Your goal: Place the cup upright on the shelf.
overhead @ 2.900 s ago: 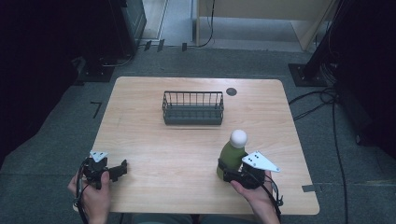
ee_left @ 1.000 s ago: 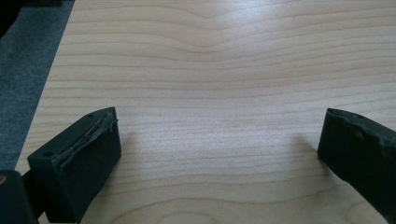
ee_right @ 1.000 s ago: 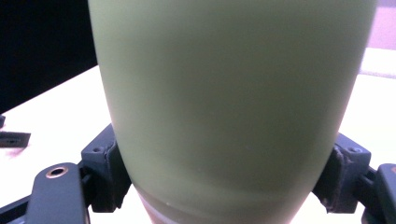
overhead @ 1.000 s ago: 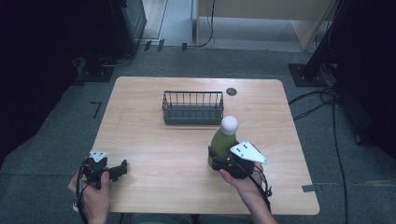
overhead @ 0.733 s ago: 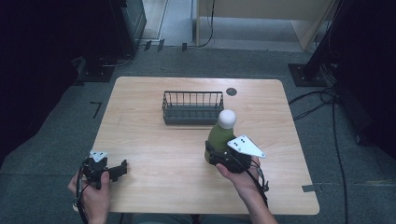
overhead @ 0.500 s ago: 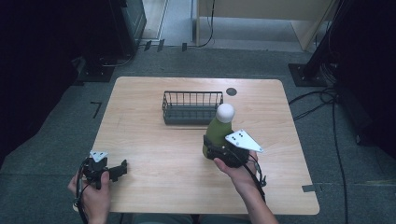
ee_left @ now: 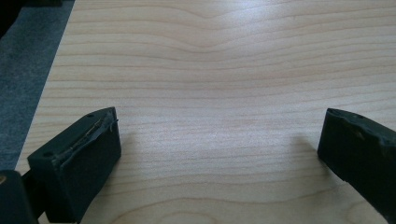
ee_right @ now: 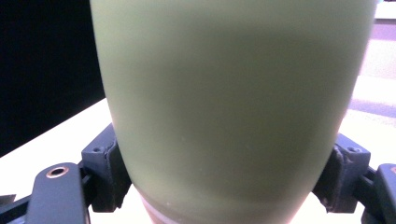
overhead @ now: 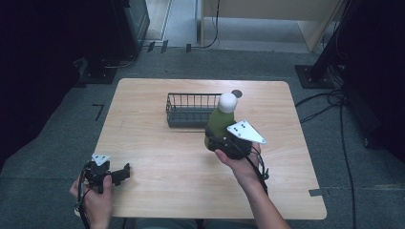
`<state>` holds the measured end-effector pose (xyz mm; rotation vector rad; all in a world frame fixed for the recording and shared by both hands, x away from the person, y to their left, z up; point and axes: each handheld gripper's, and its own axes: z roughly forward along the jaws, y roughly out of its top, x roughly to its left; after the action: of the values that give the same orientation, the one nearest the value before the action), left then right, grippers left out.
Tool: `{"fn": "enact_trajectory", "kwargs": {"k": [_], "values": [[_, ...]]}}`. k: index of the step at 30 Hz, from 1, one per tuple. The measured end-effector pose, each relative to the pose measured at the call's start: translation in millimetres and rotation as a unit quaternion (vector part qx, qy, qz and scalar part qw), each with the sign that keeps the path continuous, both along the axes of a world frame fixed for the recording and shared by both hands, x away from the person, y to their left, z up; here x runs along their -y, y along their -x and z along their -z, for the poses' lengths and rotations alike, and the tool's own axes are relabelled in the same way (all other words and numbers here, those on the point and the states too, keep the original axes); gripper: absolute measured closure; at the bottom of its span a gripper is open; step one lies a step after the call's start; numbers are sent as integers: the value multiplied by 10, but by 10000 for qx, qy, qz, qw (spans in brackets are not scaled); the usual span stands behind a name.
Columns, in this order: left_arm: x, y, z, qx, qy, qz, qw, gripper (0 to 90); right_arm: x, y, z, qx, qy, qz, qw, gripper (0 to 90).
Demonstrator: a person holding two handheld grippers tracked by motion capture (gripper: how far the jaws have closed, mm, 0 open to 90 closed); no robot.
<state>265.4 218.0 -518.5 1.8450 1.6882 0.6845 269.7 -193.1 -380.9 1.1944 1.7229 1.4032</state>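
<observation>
A: What does the right gripper (overhead: 216,141) have hold of?

B: A green bottle (overhead: 219,121) with a round white cap (overhead: 228,102). The jaws are clamped on its lower part, one on each side. In the right gripper view the bottle's green wall (ee_right: 233,102) rises between the two black jaws, and both press flat against it.

A: Is the bottle standing on the table?

B: No. It is held up off the wooden table (overhead: 157,167), close to upright with a slight lean. In the high view it sits just in front of the right-hand end of the wire basket (overhead: 186,110), and its cap overlaps the basket's corner from that angle. It is outside the basket, not in it.

A: And the basket itself?

B: A dark, low wire basket, set toward the far middle of the table. Just behind its right end there is a small dark round spot (overhead: 237,93) on the tabletop. I cannot tell what that is.

A: What about the left gripper (overhead: 125,171)?

B: It is low at the near left corner of the table, well apart from the bottle and the basket. In the left gripper view its jaws stand wide apart with bare wood (ee_left: 210,93) between them, so it holds nothing.

A: Which way does it point?

B: Roughly toward the middle of the table, about level with the top. The grey plate (overhead: 101,159) on it faces up.
</observation>
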Motion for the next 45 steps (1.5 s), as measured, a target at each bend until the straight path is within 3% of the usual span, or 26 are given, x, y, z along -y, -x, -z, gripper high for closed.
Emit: {"fn": "enact_trajectory", "kwargs": {"k": [27, 36, 45], "values": [[0, 0, 0, 3, 1, -1, 10000, 0, -36, -514, -297, 253, -32, 352, 9991, 203], [0, 0, 1, 6, 3, -3, 10000, 0, -74, -786, -400, 311, -6, 494, 9983, 203], [0, 0, 1, 4, 3, -1, 10000, 0, -96, -1058, -379, 336, 65, 677, 9971, 203]]}}
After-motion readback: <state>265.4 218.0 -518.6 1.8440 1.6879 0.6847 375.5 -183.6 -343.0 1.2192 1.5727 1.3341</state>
